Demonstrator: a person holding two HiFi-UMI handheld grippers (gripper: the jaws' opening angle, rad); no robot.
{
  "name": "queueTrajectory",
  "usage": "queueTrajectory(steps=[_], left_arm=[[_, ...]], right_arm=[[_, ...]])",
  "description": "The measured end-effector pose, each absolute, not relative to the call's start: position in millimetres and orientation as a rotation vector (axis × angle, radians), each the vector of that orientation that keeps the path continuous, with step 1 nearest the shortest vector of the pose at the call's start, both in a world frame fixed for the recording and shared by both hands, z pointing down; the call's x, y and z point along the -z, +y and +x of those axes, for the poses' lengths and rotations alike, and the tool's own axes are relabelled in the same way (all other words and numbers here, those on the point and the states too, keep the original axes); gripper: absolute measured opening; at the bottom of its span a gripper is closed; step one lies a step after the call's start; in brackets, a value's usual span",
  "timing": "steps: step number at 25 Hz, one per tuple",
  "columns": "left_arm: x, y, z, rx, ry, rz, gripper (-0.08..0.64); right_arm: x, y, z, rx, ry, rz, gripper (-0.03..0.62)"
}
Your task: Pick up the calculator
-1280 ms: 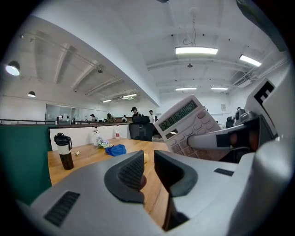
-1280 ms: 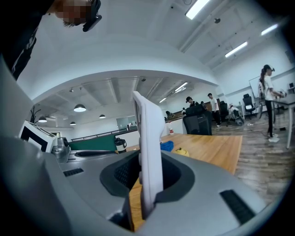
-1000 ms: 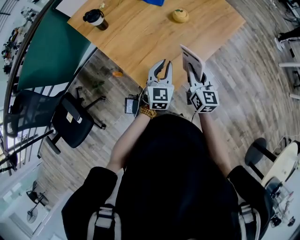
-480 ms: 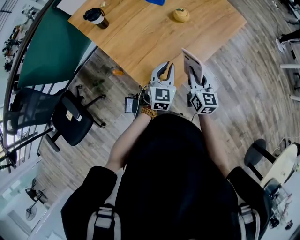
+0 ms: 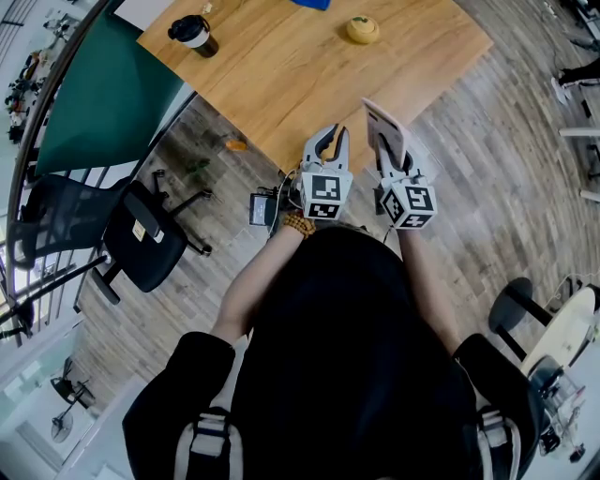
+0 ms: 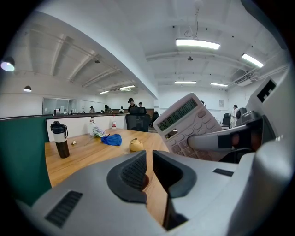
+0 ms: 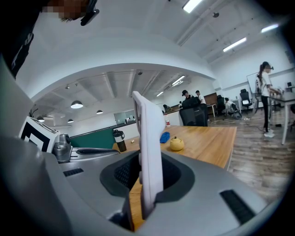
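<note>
The calculator (image 5: 384, 127) is a pale, flat slab with grey keys, held upright above the near edge of the wooden table (image 5: 281, 75). My right gripper (image 5: 389, 150) is shut on its lower end. In the right gripper view the calculator (image 7: 150, 152) stands edge-on between the pads of that gripper (image 7: 147, 177). My left gripper (image 5: 325, 139) hangs just left of it, jaws nearly together with a thin gap and nothing in them. The left gripper view shows that gripper (image 6: 148, 168) and the calculator's display and keys (image 6: 189, 122) at the right.
On the table's far side stand a dark-lidded cup (image 5: 192, 36), a small yellow round object (image 5: 361, 30) and a blue cloth (image 5: 309, 4). A green partition (image 5: 103, 94) and a black office chair (image 5: 141, 239) are at the left. Wood floor surrounds the table.
The left gripper's fingers stand slightly closer together than a second ago. Both grippers and the calculator have stayed almost in place.
</note>
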State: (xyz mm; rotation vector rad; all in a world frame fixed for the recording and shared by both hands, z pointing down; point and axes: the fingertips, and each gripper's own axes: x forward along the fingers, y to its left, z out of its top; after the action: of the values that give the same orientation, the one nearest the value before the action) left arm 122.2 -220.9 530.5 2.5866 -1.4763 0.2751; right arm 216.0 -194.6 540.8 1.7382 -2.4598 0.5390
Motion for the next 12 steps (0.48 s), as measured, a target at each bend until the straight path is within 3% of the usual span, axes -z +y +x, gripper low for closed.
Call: queueTrajectory(steps=[12], left_arm=[[-539.5,-219.5,113.6,-0.305,-1.488,2.545,0.058]], right_arm=[[-547.9,-188.1,212.8,-0.546,-2.438,1.726,0.083]])
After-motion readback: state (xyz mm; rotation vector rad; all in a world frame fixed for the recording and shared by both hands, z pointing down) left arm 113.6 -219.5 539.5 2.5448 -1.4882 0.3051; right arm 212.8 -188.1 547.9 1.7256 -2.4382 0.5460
